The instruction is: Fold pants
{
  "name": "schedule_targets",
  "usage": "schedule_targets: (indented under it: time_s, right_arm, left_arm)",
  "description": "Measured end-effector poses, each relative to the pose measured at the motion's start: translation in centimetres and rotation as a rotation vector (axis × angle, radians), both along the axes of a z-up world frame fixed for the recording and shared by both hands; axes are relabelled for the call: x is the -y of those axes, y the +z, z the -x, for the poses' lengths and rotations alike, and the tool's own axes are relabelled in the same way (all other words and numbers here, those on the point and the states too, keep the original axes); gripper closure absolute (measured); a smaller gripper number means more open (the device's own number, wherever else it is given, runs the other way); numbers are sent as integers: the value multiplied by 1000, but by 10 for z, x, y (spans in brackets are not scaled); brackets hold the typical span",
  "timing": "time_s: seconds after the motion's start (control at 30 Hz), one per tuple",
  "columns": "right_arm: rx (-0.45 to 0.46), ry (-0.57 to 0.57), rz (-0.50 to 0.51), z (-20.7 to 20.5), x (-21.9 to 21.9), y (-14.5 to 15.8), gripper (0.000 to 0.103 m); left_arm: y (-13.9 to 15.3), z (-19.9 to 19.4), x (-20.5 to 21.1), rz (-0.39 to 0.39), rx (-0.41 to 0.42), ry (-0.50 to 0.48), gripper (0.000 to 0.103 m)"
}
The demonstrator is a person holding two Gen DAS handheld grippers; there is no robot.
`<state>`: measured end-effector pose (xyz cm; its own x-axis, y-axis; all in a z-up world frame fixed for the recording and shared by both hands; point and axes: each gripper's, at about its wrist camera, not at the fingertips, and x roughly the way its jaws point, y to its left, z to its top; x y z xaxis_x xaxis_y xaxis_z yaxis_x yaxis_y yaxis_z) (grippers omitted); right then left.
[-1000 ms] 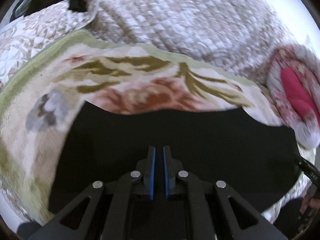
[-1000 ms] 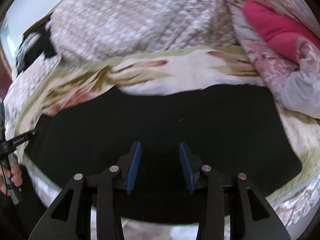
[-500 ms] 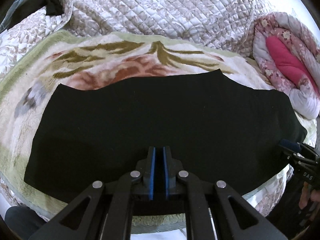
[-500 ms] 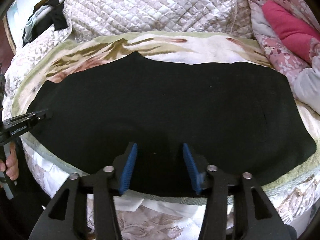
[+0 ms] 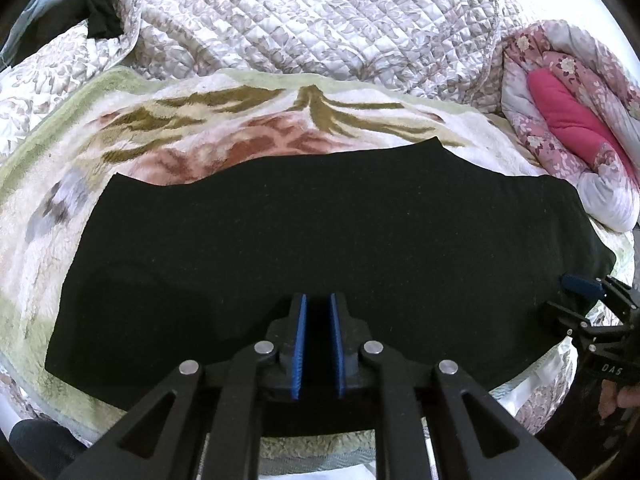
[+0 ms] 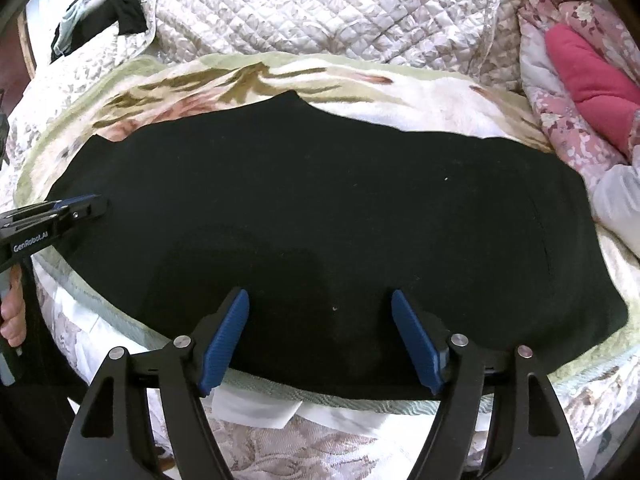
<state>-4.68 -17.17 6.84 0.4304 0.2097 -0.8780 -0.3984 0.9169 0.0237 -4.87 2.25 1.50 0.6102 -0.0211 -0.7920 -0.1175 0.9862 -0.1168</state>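
**Black pants flat on bed, both grippers at near edge**

On the bed, black pants [image 5: 320, 240] lie spread flat in a wide band across a floral fleece blanket [image 5: 248, 128]. Quilted coverlet [image 5: 320, 20] bunched behind it; rolled pink floral bedding [image 5: 568, 120] at the right end. Dark clothing [image 6: 100, 12] heaped at far left corner.

Left gripper [image 5: 318, 320]: over the near edge of the pants, towards their left end. Jaws opening, narrow gap between the blue pads [image 5: 299, 340]; black cloth shows in the gap, but whether the pads pinch it I cannot tell.

Right gripper [image 6: 320, 320]: over the near edge towards the right end. Jaws opening, spread wide; pads [image 6: 224, 336] stand clear either side, cloth beneath them, nothing clamped.

Person's fingers [image 6: 12, 312] visible on the left gripper's handle.
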Motion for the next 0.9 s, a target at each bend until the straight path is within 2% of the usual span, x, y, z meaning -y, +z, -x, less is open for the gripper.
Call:
schedule_targets:
  time_s: [0.2,0.27,0.4,0.7,0.9]
  right_arm:
    - [29,19,-25,7,-9,9,31]
    - [4,17,-20,4,-10,1,31]
    - [7,22,-6,5,-10,-3,31]
    - [14,12,-19,5,-7,0,31]
    - [14,14,-44,6,-5,6,31]
  left_arm:
    - [9,5,3,5,14,-7,86]
    - [10,7,6,9,23,-23,84]
    - [0,4,6,14,-12,-26,83]
    - [0,5,8,-4,1,-39,79]
    - [7,12,-9,-7,9,27,79]
